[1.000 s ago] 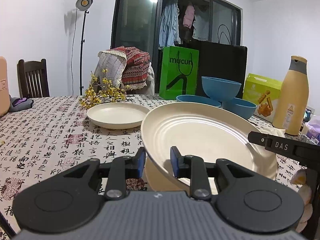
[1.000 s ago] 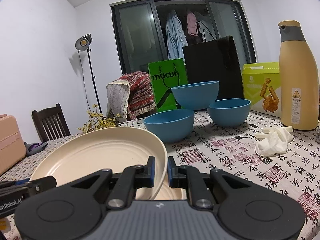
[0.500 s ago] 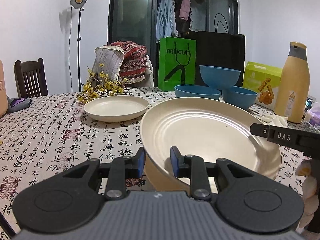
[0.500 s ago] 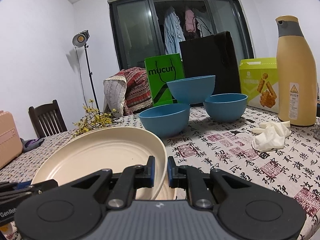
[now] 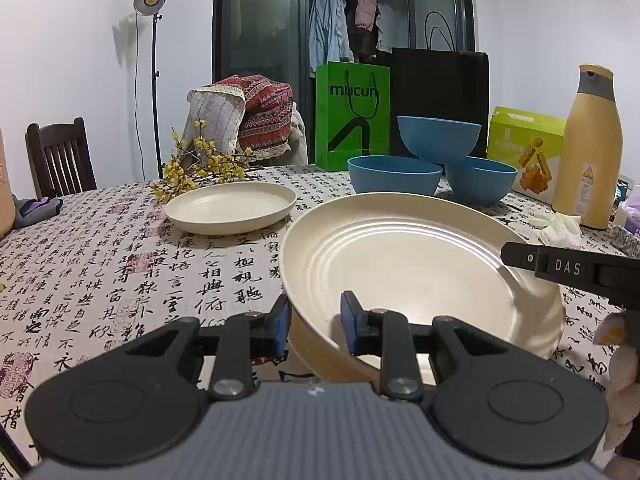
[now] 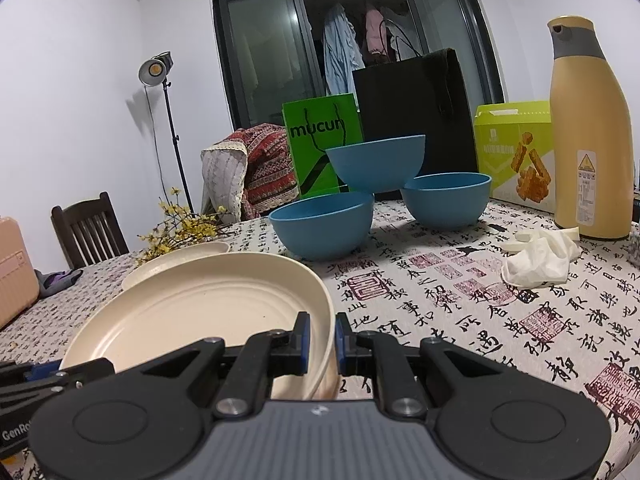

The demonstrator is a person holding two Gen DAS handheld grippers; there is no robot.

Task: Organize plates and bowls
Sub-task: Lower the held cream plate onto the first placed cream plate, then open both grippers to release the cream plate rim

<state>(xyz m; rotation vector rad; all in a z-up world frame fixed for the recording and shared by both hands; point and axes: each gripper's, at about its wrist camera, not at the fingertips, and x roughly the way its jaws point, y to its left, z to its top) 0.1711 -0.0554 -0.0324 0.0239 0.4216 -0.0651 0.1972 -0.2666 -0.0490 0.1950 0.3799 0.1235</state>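
A large cream plate is held just above the patterned tablecloth by both grippers. My left gripper is shut on its near-left rim. My right gripper is shut on its right rim, and one of its black fingers shows in the left wrist view. A smaller cream plate lies on the cloth beyond, to the left. Behind it stand three blue bowls: one rests on top of the other two.
A tall yellow bottle and a green box stand at the back right, with a crumpled white glove in front of them. Green and black paper bags line the far edge. Yellow flowers lie at the back left.
The left wrist view has tipped a little and the large plate now lies flatter. Both grips on its rim are unchanged, and nothing on the table has moved.
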